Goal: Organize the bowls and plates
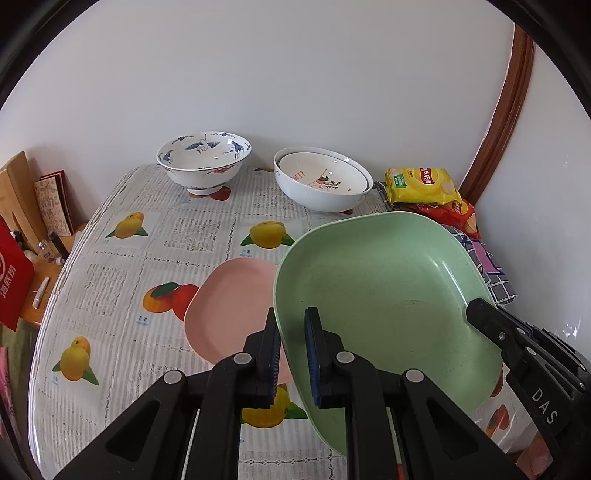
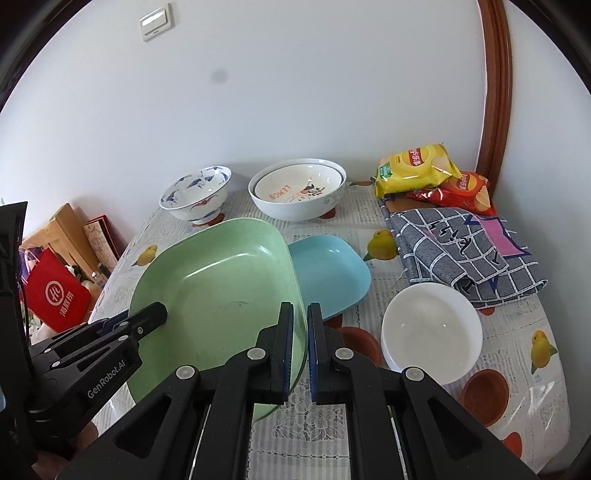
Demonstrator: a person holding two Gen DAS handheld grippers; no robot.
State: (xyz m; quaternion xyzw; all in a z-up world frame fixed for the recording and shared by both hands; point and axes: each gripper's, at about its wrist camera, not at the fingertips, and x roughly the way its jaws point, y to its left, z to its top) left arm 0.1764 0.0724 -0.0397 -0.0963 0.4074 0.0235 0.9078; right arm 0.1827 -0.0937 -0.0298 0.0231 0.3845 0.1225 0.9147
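A: Count, plates: one green speckled squarish plastic plate (image 1: 388, 291), one pink squarish plastic plate (image 1: 229, 306), one blue squarish plastic plate (image 2: 328, 273), one stack of round white plates (image 2: 432, 332); I cannot tell how many are in that stack.

B: Bowls: one blue-and-white porcelain bowl with cranes (image 1: 204, 158), plus a white bowl lettered LEMON (image 1: 325, 177) nested in a larger white bowl (image 1: 317, 195). Three bowls.

A: Others: two crisp packets, yellow (image 2: 415, 168) over red (image 2: 467, 192); one folded grey checked cloth (image 2: 465, 251).

B: Surface: bench under a fruit-print plastic cover (image 1: 122, 258), set in a corner of white walls, brown wooden door frame (image 2: 495, 92) at right, a wall switch (image 2: 157, 20) above.

A: Fingers: left gripper (image 1: 291, 354) clenched on the green plate's left rim; right gripper (image 2: 300, 350) clenched on its right rim. The plate hangs tilted above the bench, over the pink and blue plates.

B: View differences: left wrist alone shows the pink plate. Right wrist alone shows the blue plate, white stack and switch.
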